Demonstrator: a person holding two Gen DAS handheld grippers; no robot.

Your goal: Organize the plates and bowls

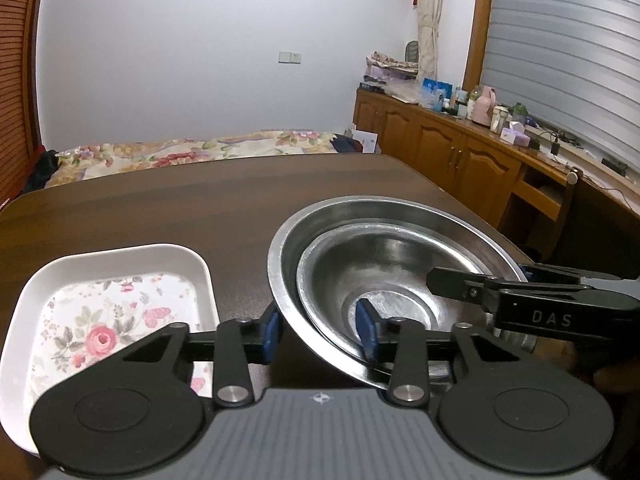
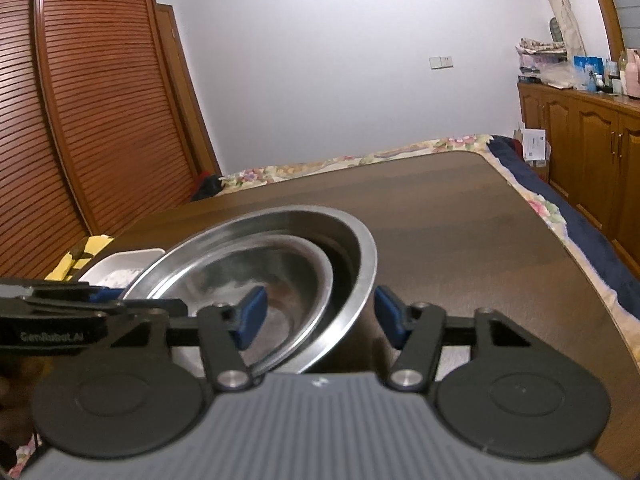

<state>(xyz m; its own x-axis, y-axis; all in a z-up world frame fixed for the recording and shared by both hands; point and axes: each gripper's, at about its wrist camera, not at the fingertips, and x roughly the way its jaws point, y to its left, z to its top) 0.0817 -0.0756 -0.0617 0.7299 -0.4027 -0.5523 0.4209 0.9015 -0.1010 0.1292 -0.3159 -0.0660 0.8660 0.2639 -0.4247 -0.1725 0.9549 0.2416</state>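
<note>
Two steel bowls are sitting nested on the dark wooden bench (image 1: 200,200): the smaller inner bowl (image 1: 384,276) is lying off-centre inside the larger outer bowl (image 1: 292,236), leaning toward the near side. The white floral tray (image 1: 116,316) is sitting just beside them on the left.

The left gripper (image 1: 320,334) is straddling the near-left walls of both bowls, one blue pad outside, one inside, fingers (image 1: 366,330) spread with a gap showing at the outer pad. The right gripper (image 2: 318,316) is straddling the opposite rim the same way, fingers (image 2: 250,314) also spread, not yet pinching.

Risks, as judged:
- Polished steel against small pads is likely slippery; a shallow bite on the flared rim could let a bowl slide out.
- Each gripper is bracketing both walls, so closing may clamp the pair together instead of one.
- The inner bowl is loose and tilted; a lift could make it shift or clatter.
- Uneven pulls could tip the stack toward the tray.

Readable writing: "DAS" on the right gripper's body in the left view; "GenRobot.AI" on the left gripper's body in the right view, slightly blurred.
</note>
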